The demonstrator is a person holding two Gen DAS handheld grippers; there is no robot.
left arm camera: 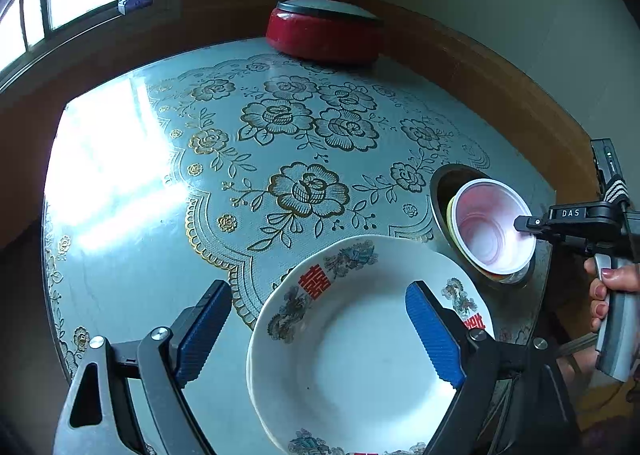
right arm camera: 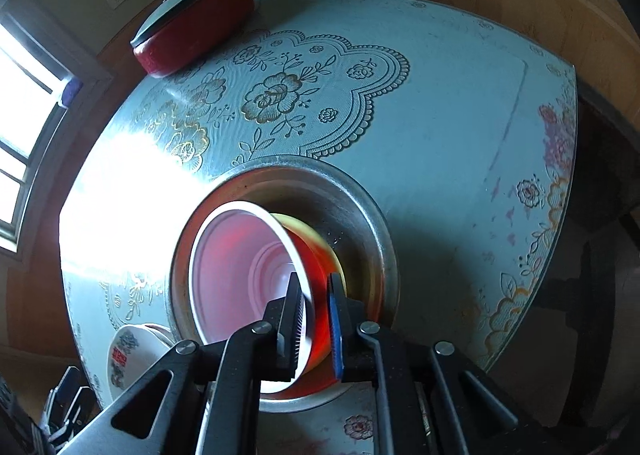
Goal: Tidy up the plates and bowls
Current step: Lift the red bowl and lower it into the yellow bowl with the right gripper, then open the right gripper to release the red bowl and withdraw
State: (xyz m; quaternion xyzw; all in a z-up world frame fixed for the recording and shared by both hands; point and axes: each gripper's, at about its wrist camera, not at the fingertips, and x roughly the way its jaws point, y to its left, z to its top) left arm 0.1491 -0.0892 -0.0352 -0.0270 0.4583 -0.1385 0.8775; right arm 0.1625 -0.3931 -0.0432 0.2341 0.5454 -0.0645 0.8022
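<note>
The jaws of the right gripper (right arm camera: 314, 319) are clenched on the near rim of a red plastic bowl (right arm camera: 244, 275), one pad inside the wall and one outside. The bowl is held tilted over a yellow bowl (right arm camera: 310, 229) that sits in a metal basin (right arm camera: 376, 223) on the table (right arm camera: 440, 115). The step in hand is judged to be nesting the red bowl into the yellow one; levelling, lowering and a release are called for next. The jaws of the left gripper (left arm camera: 318, 329) are held wide apart and released, hovering over a white plate (left arm camera: 352, 355) near the table's edge, just beside the basin.
</note>
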